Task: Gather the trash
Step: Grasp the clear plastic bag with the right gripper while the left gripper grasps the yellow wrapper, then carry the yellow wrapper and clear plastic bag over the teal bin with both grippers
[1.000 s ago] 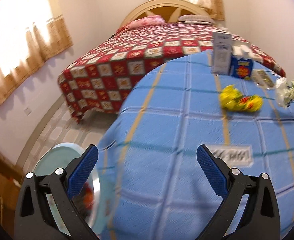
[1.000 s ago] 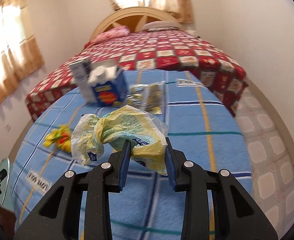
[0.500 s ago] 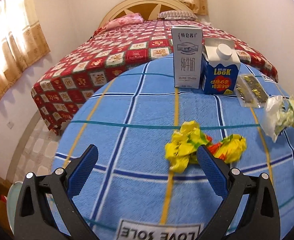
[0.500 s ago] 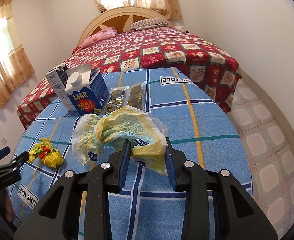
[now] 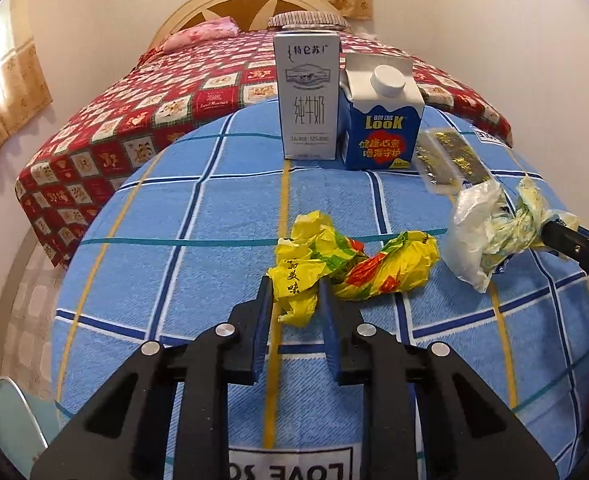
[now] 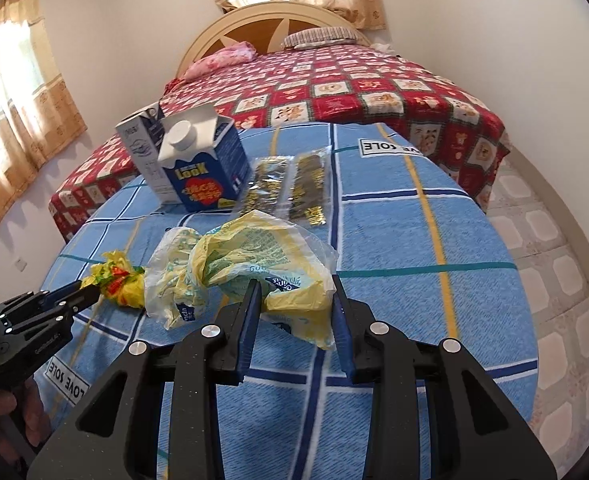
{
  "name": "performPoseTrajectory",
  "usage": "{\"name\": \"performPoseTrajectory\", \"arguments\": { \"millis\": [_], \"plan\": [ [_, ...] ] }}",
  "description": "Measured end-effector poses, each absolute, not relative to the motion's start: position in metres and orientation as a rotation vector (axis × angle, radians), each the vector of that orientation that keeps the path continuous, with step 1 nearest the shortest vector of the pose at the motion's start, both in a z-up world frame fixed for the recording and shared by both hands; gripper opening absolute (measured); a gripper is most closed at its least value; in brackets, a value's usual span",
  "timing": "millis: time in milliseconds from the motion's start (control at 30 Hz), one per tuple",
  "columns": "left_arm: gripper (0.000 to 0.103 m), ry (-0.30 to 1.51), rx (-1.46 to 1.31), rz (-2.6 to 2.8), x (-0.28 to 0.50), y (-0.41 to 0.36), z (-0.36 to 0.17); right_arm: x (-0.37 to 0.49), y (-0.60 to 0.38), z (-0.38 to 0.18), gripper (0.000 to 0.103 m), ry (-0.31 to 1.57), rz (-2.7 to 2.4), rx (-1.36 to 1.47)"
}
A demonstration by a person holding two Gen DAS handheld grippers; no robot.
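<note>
Left wrist view showed the left tool, its jaws having just been closing, pinched on the near end of the yellow wrapper lying on the blue-checked bench. To its right, the right tool was clamped on a crumpled plastic bag resting beside the wrapper. Behind stood two cartons and a clear packet. Pickup looked to be the step in hand; next, both pieces would likely need lifting clear and carrying to a bin.

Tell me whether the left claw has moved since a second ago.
Yes. The left claw has come in from the cloth's edge toward the white milk carton, and its jaws have just been closing on the yellow wrapper.
</note>
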State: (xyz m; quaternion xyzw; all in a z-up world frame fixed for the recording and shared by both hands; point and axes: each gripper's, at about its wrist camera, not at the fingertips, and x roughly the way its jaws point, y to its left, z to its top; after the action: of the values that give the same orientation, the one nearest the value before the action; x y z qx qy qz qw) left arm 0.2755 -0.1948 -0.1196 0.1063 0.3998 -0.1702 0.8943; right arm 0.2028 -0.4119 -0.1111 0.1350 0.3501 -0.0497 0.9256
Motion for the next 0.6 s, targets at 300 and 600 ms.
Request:
{"name": "performPoseTrajectory", "arguments": {
  "millis": [300,600],
  "plan": [
    [0.022,0.777,0.2,-0.288,0.248,-0.148,-0.098,0.197,-0.385,-0.102,0.034,0.699,-0.061,0.265],
    [0.022,0.736,0.188,-0.203,0.219,-0.089,-0.086,0.2,-0.341,-0.095,0.034,0.695,0.001,0.226]
  ]
}}
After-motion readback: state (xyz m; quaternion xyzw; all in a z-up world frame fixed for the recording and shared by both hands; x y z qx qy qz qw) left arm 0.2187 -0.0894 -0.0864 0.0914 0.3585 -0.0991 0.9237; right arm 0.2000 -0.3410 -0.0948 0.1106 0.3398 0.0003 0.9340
